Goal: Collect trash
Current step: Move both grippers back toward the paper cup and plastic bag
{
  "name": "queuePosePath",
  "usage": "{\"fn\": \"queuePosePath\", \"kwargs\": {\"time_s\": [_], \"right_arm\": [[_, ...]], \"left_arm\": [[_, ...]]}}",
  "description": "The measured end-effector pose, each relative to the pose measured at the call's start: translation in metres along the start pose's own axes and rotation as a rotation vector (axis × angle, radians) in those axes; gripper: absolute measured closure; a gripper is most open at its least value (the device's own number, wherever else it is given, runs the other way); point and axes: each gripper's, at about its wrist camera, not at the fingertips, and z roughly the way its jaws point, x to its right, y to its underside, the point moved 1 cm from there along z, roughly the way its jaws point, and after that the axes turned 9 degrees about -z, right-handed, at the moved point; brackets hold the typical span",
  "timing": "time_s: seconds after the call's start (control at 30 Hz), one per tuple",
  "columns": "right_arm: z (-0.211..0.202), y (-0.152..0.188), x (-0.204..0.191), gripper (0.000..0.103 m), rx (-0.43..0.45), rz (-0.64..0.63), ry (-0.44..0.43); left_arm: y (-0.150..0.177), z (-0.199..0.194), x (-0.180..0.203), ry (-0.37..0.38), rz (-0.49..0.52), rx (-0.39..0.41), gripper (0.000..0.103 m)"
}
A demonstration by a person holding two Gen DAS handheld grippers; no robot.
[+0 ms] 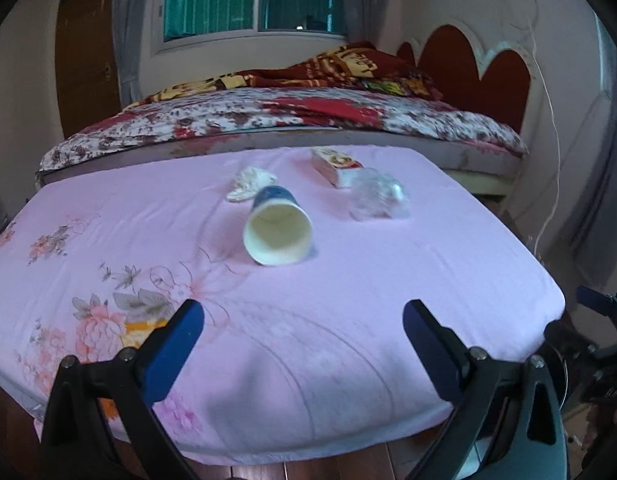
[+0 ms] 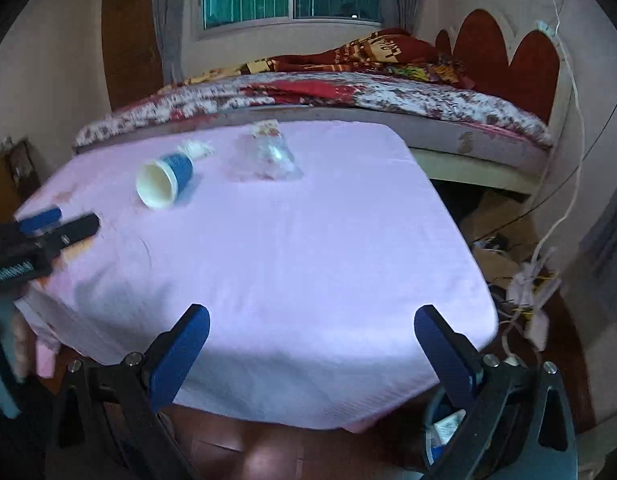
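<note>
A blue paper cup (image 1: 277, 229) lies on its side on the pink-covered table (image 1: 108, 216), mouth toward me. Behind it lie a crumpled white tissue (image 1: 250, 182), a red and white carton (image 1: 332, 162) and a crumpled clear plastic wrapper (image 1: 378, 194). My left gripper (image 1: 303, 320) is open and empty over the table's near edge, short of the cup. My right gripper (image 2: 311, 324) is open and empty over the table's near right part. In the right wrist view the cup (image 2: 164, 182), tissue (image 2: 196, 147), wrapper (image 2: 268, 158) and carton (image 2: 265, 128) lie far left of centre, and the left gripper (image 2: 58, 222) shows at the left edge.
A bed (image 1: 292, 120) with a flowered cover and a red blanket stands just behind the table. Cables and clutter (image 2: 524, 280) lie on the floor to the right. A bin with some litter (image 2: 444, 432) shows below the right gripper. The right gripper (image 1: 600, 304) shows at the right edge.
</note>
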Motion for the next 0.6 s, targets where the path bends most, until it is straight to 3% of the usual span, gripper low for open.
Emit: {"fn": "queuePosePath", "kwargs": {"time_s": [0.2, 0.6], "right_arm": [[0.037, -0.044, -0.001, 0.0, 0.008, -0.041, 0.002], [0.131, -0.082, 0.003, 0.0, -0.067, -0.064, -0.042]], "left_arm": [[-0.025, 0.039, -0.02, -0.011, -0.075, -0.025, 0.009], [-0.043, 0.132, -0.012, -0.069, -0.031, -0.147, 0.011]]}}
